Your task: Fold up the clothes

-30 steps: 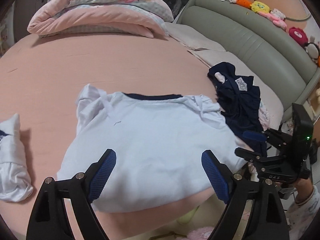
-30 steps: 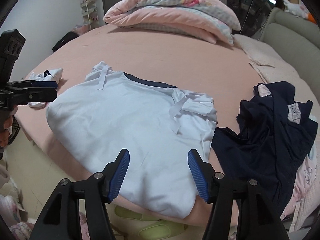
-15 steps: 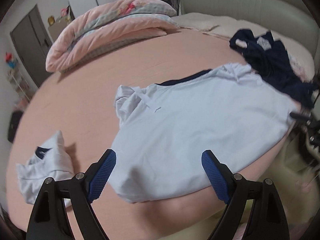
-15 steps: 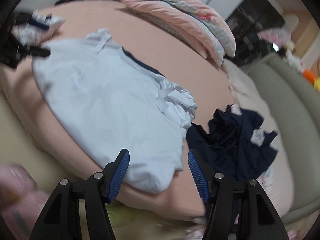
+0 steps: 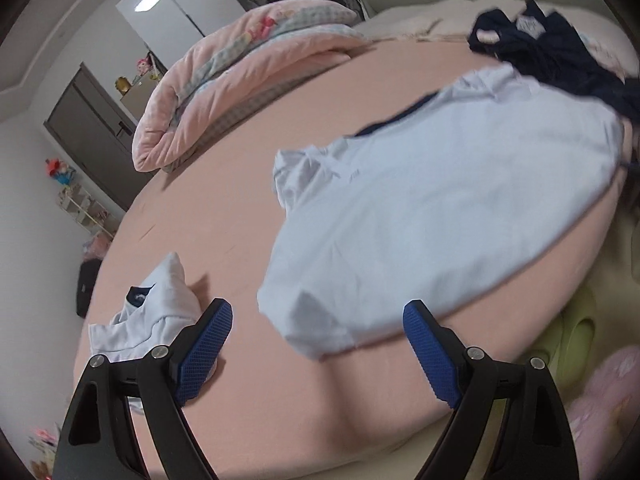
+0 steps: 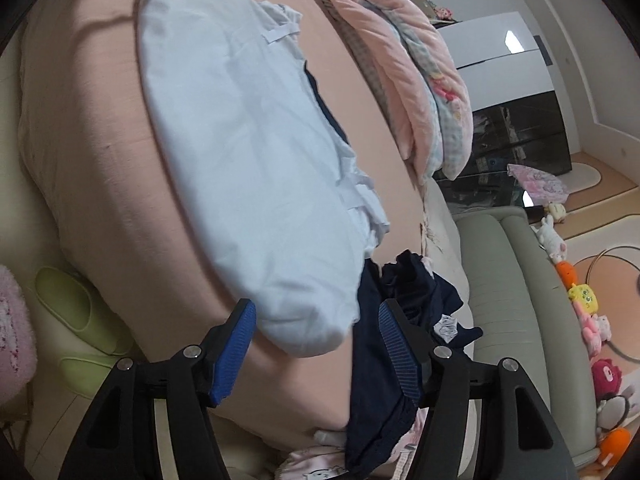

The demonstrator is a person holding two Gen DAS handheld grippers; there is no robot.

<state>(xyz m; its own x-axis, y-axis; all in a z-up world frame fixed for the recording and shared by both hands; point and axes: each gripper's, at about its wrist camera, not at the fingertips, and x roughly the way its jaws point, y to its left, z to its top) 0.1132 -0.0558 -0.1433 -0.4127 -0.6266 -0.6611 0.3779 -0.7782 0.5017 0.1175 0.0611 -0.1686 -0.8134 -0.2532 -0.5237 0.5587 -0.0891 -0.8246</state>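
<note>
A pale blue shirt with a navy collar (image 5: 432,216) lies spread flat on the pink bed (image 5: 224,200), its hem at the near edge. My left gripper (image 5: 316,320) hovers open just short of the shirt's lower left corner, nothing between its blue pads. In the right wrist view the same shirt (image 6: 256,152) runs up the frame. My right gripper (image 6: 316,320) sits at the shirt's lower right corner; its jaws are opening and the corner lies between the pads, which do not press it. A crumpled navy garment (image 6: 400,320) lies beside that corner.
A small white folded garment (image 5: 156,312) lies left of my left gripper. A rolled pink quilt (image 5: 248,72) sits at the bed's far side. A grey-green padded headboard (image 6: 516,300) with plush toys runs along the right. Green slippers (image 6: 76,312) lie on the floor below the bed edge.
Both grippers rolled and dropped toward the bed edge. The left one swung toward the shirt's left corner, the right one toward its right corner by the navy garment.
</note>
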